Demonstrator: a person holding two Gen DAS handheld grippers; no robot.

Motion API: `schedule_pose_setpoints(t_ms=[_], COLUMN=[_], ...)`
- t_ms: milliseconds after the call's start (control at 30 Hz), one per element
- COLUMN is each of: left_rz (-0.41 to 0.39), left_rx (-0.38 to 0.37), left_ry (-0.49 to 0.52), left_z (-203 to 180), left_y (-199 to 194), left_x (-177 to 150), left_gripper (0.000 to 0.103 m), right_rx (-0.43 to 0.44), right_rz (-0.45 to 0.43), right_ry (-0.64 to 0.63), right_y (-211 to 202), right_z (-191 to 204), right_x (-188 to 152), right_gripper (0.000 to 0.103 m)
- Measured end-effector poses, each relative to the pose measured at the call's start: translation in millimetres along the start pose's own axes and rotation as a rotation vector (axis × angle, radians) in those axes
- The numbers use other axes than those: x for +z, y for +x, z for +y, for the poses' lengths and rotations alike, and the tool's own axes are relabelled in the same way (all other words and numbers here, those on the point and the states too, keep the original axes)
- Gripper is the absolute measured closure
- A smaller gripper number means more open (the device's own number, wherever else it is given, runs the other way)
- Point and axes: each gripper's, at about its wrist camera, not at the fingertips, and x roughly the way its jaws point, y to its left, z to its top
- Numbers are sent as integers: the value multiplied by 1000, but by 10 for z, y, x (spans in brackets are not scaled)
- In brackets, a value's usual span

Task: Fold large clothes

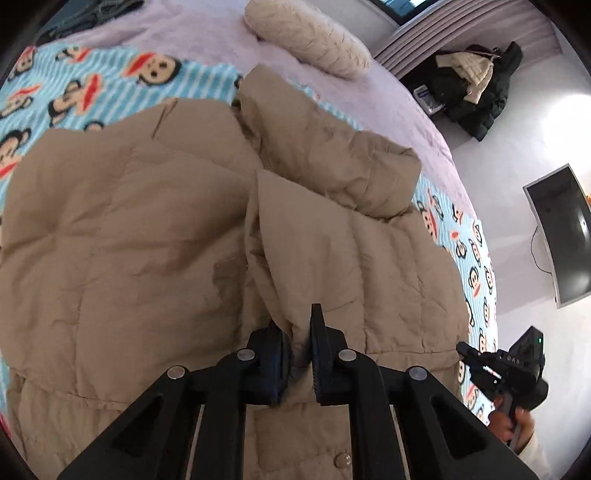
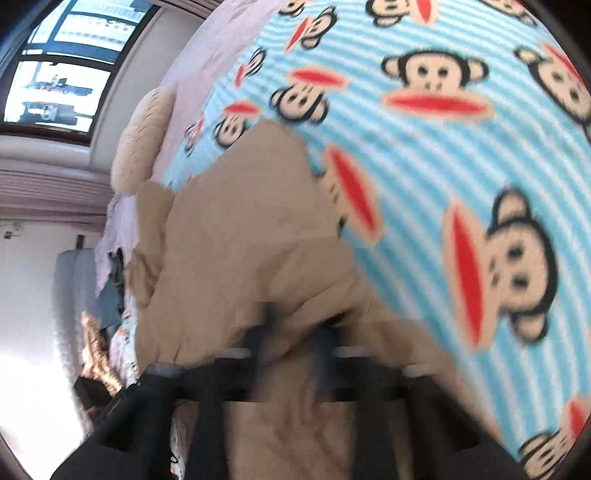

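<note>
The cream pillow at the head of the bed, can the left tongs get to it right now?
Probably not yet. The left tongs are shut on a fold of the tan coat, and the cream pillow lies well beyond the coat's far edge; they would have to let go first.

Striped blue monkey-print blanket [image 1: 110,79] covers a lilac bedsheet [image 1: 207,33]. Cream knitted pillow [image 1: 308,35] lies near the bed's far edge. Dark coats [image 1: 476,85] heaped on the floor; monitor [image 1: 561,236] nearby.
</note>
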Motion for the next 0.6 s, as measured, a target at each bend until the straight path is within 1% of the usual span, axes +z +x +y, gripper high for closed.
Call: schedule_pose_setpoints(t_ms=[33, 67, 100, 167, 233, 300, 367, 467, 533, 567, 600], left_rz=[-7, -14, -12, 13, 20, 21, 5, -26, -53, -72, -84], left_rx=[20, 65, 93, 142, 144, 148, 177, 216, 245, 267, 273], left_ry=[19, 45, 60, 74, 66, 43, 37, 69, 89, 106, 117], left_z=[-8, 1, 33, 145, 235, 259, 217, 141, 99, 75, 73], left_y=[-21, -37, -27, 57, 110, 101, 15, -193, -347, -437, -504], left_x=[-30, -81, -119, -186, -217, -199, -185, -173, -163, -160, -142], left_gripper=[89, 89, 89, 89, 89, 89, 88, 88, 88, 88, 88], right_rx=[-7, -21, -38, -65, -88, -103, -109, -134, -136, -139, -146], right_rz=[3, 9, 20, 50, 56, 47, 60, 73, 38, 2, -25], right_ry=[-26, -57, -94, -138, -166, -175, -181, -255, -319, -345, -359], right_y=[43, 61, 119, 276, 374, 376, 337, 110, -97, -209, -268], right_z=[61, 82, 129, 214, 224, 242, 293, 331, 403, 431, 462], right_x=[-10, 5, -8, -92, -147, -171, -183, -236, -269, -271, -259], right_gripper=[96, 96, 96, 96, 96, 96, 94, 94, 94, 94, 94])
